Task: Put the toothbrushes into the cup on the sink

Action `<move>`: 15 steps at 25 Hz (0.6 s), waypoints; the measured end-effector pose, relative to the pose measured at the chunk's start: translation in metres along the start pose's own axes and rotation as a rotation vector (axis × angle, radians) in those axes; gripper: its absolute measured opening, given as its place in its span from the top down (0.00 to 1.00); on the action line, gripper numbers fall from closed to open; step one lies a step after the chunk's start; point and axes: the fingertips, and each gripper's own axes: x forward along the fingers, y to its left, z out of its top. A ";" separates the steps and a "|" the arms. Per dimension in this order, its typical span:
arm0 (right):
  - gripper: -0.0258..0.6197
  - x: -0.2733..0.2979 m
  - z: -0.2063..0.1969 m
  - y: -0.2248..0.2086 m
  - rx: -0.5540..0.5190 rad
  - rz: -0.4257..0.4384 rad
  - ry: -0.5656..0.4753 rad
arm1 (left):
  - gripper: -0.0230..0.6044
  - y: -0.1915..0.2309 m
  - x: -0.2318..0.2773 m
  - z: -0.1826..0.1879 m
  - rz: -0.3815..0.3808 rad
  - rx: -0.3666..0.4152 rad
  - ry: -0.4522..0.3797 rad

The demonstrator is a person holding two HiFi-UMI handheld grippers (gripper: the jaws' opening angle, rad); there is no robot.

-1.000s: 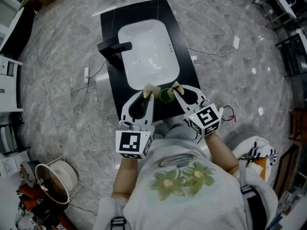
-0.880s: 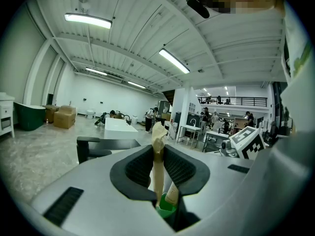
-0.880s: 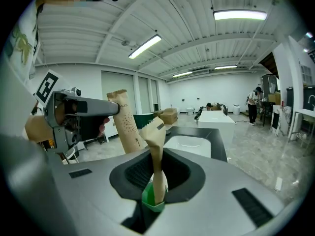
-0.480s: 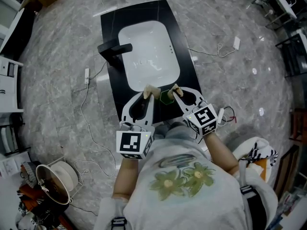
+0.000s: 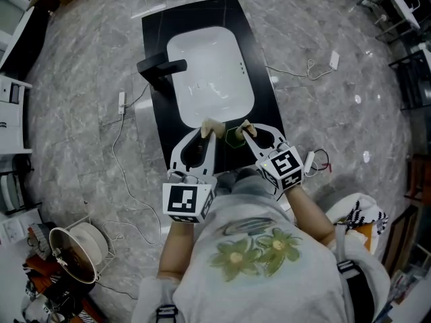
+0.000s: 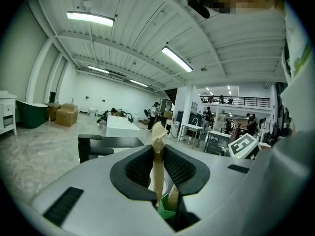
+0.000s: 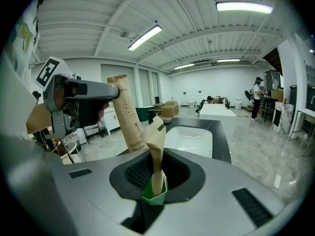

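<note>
Right gripper (image 5: 247, 129) has dipped slightly toward the cup since a second ago, its marker cube sliding a bit left in the head view; left gripper (image 5: 209, 131) hasn't budged. Black sink counter (image 5: 259, 79) carries the white basin (image 5: 210, 66), with the black faucet (image 5: 160, 67) at the basin's left in the head view. Both grippers meet at the counter's near end, tips either side of the green cup (image 5: 234, 136), which sits on the counter just off the basin's near rim. Right jaws are clamped on the right toothbrush (image 7: 156, 149), a brown paper-wrapped stick standing near upright with its lower end inside the cup. Left jaws pinch the left toothbrush (image 6: 157, 156), same wrap, also upright, just beside the cup; lower end is at the cup's rim, can't tell if it's inside. Its wrapper reads "TOOTH BRUSH" in the right gripper view. Cup holds one wrapped end for sure.
</note>
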 end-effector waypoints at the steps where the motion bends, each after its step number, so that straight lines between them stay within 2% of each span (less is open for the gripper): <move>1: 0.87 0.001 -0.002 0.000 -0.001 0.001 0.006 | 0.83 0.001 0.001 -0.001 0.001 -0.001 0.002; 15: 0.87 0.011 -0.017 -0.007 -0.006 0.011 0.046 | 0.83 0.005 0.013 -0.004 0.006 -0.003 0.017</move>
